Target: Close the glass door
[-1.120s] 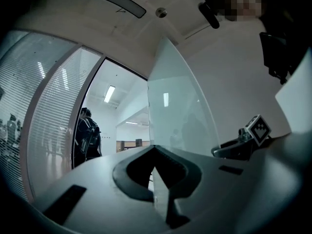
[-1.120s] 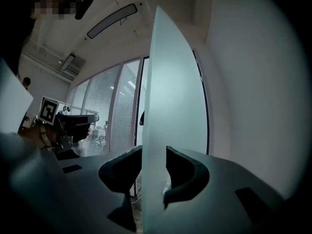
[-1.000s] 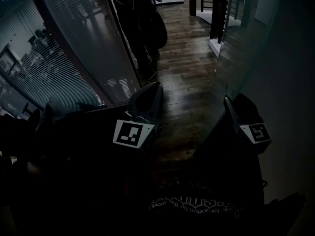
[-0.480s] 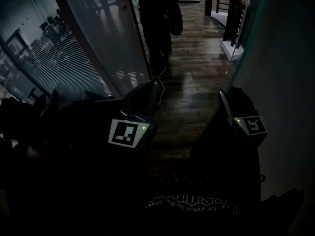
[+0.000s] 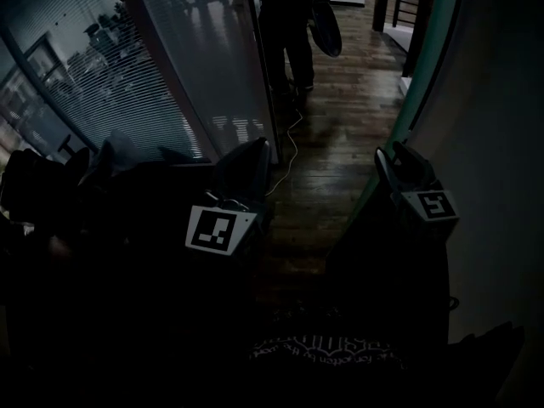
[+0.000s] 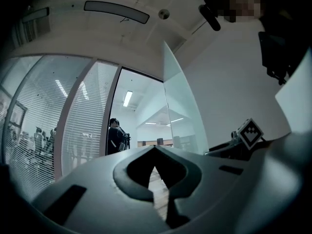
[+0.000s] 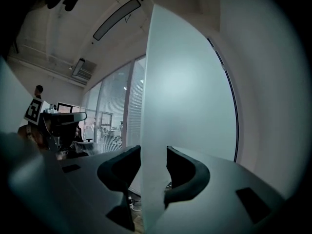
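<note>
The glass door (image 7: 153, 82) stands as a tall pale slab up mid-frame and is likely heavy, stiff and slick. Its free edge is the best hold. The right claw (image 7: 153, 146) grips that edge, its jaws having just been opening slightly. The left claw (image 6: 155, 147) is clenched and empty.

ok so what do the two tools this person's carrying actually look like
The left tool and right tool are dark grey moulded shells tapering to two black curved pads. Each carries a white cube with black square markers.
</note>
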`<state>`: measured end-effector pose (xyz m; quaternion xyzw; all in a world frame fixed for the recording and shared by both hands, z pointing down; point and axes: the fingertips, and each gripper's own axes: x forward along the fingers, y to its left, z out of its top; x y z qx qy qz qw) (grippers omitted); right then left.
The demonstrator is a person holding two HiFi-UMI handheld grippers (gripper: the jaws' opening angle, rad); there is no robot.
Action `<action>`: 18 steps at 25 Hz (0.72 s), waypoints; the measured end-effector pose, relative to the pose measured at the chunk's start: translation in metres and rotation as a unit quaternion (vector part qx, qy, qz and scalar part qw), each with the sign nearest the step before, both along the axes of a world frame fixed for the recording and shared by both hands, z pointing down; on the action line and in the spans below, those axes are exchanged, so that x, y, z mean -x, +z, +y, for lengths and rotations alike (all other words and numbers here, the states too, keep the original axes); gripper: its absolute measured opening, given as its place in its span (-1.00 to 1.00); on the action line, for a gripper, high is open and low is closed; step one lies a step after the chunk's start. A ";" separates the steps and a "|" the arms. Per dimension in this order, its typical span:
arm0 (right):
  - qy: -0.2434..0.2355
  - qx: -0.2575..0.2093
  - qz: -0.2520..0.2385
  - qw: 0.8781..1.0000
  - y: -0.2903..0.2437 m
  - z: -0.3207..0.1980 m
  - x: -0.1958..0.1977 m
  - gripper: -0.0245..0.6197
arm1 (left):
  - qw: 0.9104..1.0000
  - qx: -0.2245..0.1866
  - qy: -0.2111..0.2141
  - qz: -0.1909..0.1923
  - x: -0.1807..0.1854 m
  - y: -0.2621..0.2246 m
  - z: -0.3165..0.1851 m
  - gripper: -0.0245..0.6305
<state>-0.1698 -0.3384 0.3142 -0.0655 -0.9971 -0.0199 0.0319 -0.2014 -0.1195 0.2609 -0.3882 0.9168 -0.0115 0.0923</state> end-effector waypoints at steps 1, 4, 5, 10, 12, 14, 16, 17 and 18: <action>-0.004 0.000 0.001 1.000 0.000 0.003 0.004 -0.42 | 1.000 -0.002 -0.003 0.000 0.001 0.000 0.003 -0.92; -0.017 0.000 0.003 1.000 -0.001 0.011 0.015 -0.42 | 1.000 -0.004 -0.017 0.001 0.007 -0.001 0.013 -0.92; -0.021 0.000 0.003 1.000 -0.002 0.014 0.019 -0.42 | 1.000 -0.004 -0.023 0.002 0.008 -0.001 0.016 -0.92; -0.039 0.000 0.003 0.999 -0.004 0.027 0.041 -0.42 | 0.999 -0.003 -0.048 0.003 0.022 0.000 0.032 -0.92; -0.044 -0.002 0.002 0.999 -0.005 0.033 0.052 -0.41 | 0.998 -0.003 -0.056 0.002 0.030 -0.001 0.040 -0.92; -0.048 -0.003 0.002 0.999 -0.006 0.040 0.063 -0.40 | 0.998 -0.001 -0.064 0.001 0.038 -0.003 0.047 -0.92; -0.052 -0.003 0.003 0.999 -0.004 0.047 0.074 -0.39 | 0.998 0.000 -0.070 0.001 0.047 -0.001 0.052 -0.92; -0.054 -0.004 0.002 0.999 -0.002 0.050 0.079 -0.39 | 0.997 0.000 -0.072 0.001 0.052 0.001 0.054 -0.92; -0.055 -0.006 0.000 0.998 0.000 0.052 0.085 -0.39 | 0.997 0.000 -0.074 0.001 0.056 0.003 0.056 -0.92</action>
